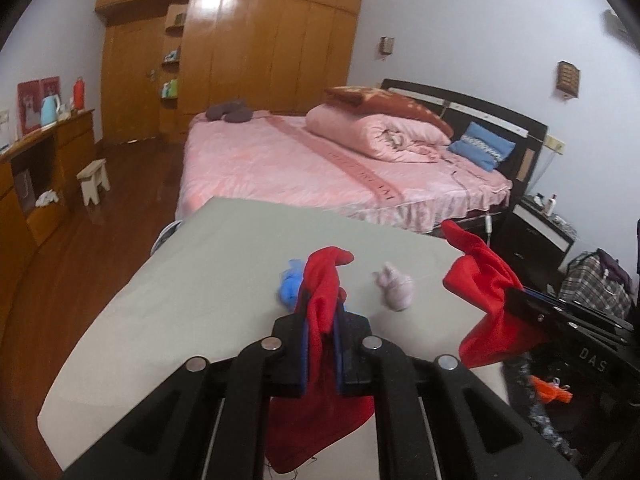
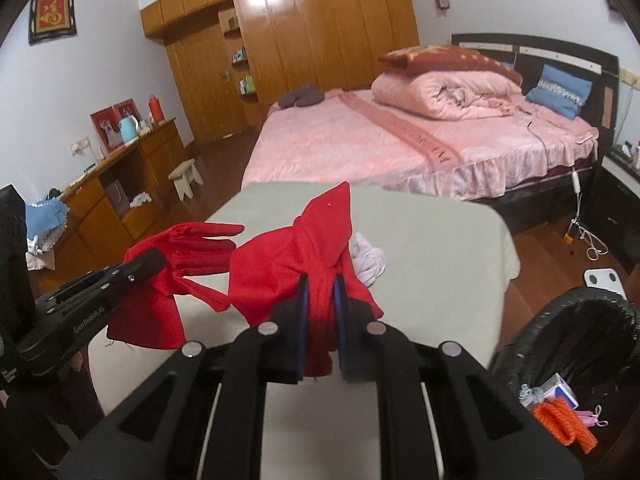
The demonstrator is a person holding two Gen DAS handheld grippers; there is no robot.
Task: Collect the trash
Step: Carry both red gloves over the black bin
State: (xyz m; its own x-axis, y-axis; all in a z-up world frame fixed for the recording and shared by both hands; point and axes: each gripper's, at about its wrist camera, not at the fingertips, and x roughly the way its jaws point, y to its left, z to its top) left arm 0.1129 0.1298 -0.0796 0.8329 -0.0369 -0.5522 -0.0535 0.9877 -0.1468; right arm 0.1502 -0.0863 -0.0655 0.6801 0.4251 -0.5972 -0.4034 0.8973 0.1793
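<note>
Each gripper holds a red glove above the grey table. My left gripper is shut on one red glove, whose cuff hangs below the jaws. In the right wrist view that left gripper reaches in from the left, its glove showing spread fingers. My right gripper is shut on the second red glove, and it also shows at the right of the left wrist view with that glove. A crumpled blue item and a crumpled pale wad lie on the table.
A bin lined with a black bag stands low right of the table, holding an orange item and a small box. A pink bed lies beyond the table, with wooden cabinets and a stool to the left.
</note>
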